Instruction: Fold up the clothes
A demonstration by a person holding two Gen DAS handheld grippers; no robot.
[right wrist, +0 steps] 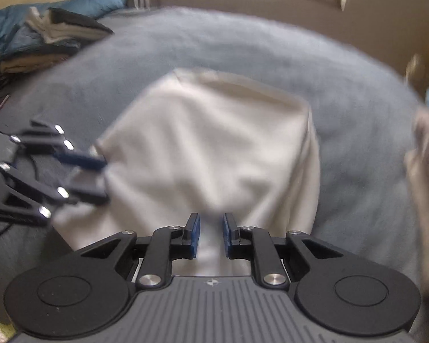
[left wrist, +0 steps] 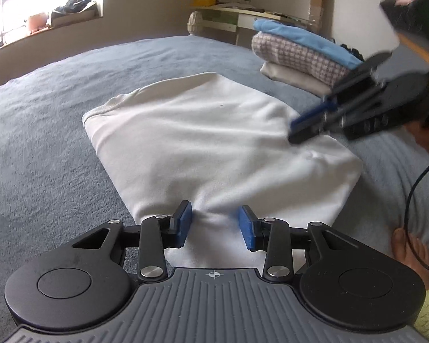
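Left wrist view: folded white garment (left wrist: 214,148) on the grey-blue bedspread (left wrist: 43,143), long axis running away from the left gripper (left wrist: 214,225), which pinches its near edge, while the right gripper (left wrist: 309,127) clenches the right-hand edge.

White garment (left wrist: 208,143): soft matt cloth, smooth knit, lightly creased. Bed cover (left wrist: 43,143): grey-blue cloth, matt, short nubby pile. Folded stack (left wrist: 300,54): a smooth blue cloth on top, a woven check cloth with a coarse texture beneath, plain white cloth at the bottom. Left hand-held gripper (left wrist: 214,225): matt black plastic links, shiny metal rivets, blue rubbery pads (left wrist: 186,223), a ribbed grey matt body. Right hand-held gripper (right wrist: 211,235): the same plastic, metal and blue padding. Cable (left wrist: 411,200): black, smooth sheath.
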